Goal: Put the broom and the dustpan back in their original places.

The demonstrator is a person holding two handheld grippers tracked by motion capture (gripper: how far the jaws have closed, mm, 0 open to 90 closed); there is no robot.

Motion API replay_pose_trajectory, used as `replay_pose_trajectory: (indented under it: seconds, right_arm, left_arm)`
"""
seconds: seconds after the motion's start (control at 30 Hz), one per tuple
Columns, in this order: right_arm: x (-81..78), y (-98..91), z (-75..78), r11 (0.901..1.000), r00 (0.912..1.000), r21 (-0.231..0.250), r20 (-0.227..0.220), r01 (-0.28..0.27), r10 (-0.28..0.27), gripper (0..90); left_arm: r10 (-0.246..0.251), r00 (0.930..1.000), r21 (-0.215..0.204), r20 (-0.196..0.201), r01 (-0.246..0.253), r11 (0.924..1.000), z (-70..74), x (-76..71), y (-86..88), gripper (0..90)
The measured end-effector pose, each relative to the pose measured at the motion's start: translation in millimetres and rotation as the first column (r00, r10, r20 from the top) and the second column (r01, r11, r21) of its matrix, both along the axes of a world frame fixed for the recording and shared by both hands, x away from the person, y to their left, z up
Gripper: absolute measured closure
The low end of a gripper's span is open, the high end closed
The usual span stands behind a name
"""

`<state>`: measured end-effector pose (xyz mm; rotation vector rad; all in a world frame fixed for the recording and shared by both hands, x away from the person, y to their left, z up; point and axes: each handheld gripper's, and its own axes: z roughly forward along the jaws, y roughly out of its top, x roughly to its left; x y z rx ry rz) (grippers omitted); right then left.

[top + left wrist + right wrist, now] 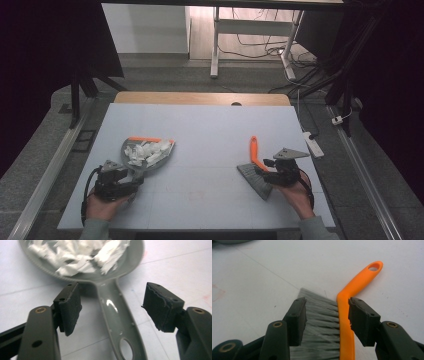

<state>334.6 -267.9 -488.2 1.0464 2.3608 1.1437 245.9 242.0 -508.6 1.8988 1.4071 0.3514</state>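
Loosely, brush (342, 322) between right tongs (327, 315), unpinched

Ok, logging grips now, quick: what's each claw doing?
Left claw: open, pads apart either side of the dustpan handle.
Right claw: open over the brush, not gripping.

No text, label, brand, number or sign can be read on anything in these views.

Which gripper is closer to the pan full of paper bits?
Left. The left gripper straddles the dustpan handle, jaws open. The right gripper is across the table, at the brush.
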Motion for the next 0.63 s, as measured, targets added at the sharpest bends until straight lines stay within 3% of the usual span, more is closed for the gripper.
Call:
replay_pose_trajectory:
  seconds: [0.13, 0.3, 0.47, 0.63]
  right_arm:
    - [-8.5, -3.8, -1.7, 0.9994, 0.9993, 0.005, 0.019, -0.033, 0.033, 48.4]
    - [-18.8, -8.0, -3.4, 0.9985, 0.9974, -0.001, 0.047, -0.055, 0.055, 48.5]
    - [-24.7, -12.4, -5.4, 0.9986, 0.9963, -0.006, 0.067, -0.053, 0.053, 48.5]
    - [-24.6, -10.8, -4.8, 0.9975, 0.9945, -0.007, 0.078, -0.070, 0.071, 48.2]
  left_arm:
    - [-0.089, 0.9955, -0.004, 0.035, 0.089, 0.9960, 0.9, -0.6, 1.7, 34.1]
    - [-0.155, 0.9864, -0.023, 0.054, 0.156, 0.9875, 0.4, -1.6, 5.3, 34.6]
    - [-0.162, 0.9859, -0.046, 0.042, 0.164, 0.9854, -2.8, -1.5, 8.8, 34.3]
    - [-0.161, 0.9861, -0.040, 0.040, 0.163, 0.9859, -2.8, -2.5, 5.4, 34.0]
